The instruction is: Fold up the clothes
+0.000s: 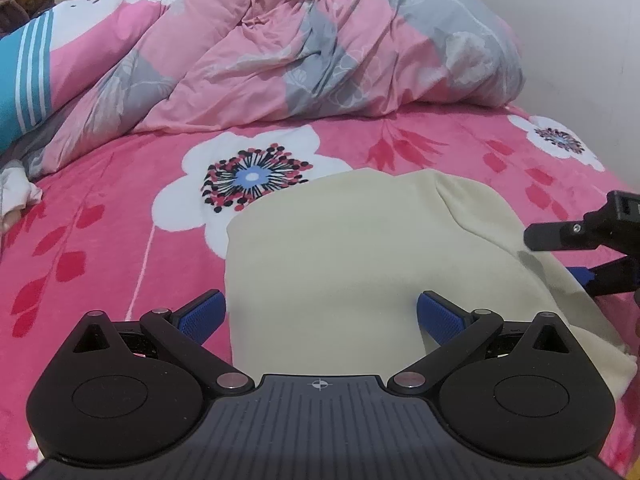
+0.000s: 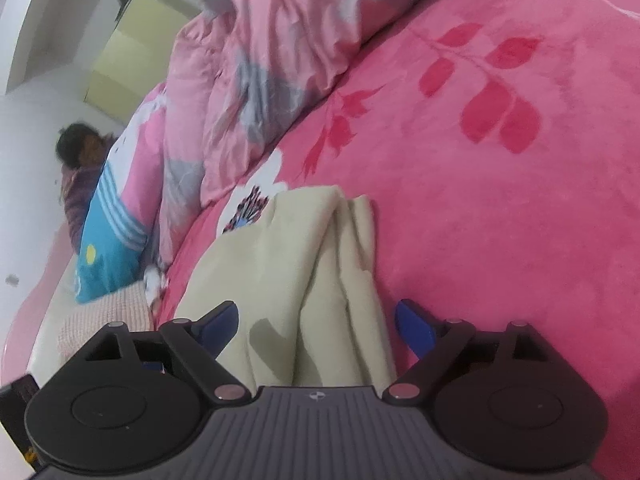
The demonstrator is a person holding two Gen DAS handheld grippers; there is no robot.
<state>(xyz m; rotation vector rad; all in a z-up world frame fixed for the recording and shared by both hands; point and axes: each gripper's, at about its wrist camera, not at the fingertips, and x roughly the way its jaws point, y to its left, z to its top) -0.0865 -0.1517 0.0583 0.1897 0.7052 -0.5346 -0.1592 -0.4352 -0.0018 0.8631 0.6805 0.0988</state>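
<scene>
A pink floral blanket [image 1: 120, 240] covered the bed. A rumpled pink-and-grey quilt [image 1: 320, 40] lay heaped along its far side, beside a blue-and-pink striped pillow [image 1: 28, 80]. A person [image 2: 80, 168] sat beyond the pillow, near a pale yellow cabinet [image 2: 132, 52].

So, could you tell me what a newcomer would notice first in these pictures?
Probably the cream garment, folded on the pink floral blanket right ahead of both open grippers, the left and the right. Behind it a rumpled pink and grey quilt is heaped across the bed.
</scene>
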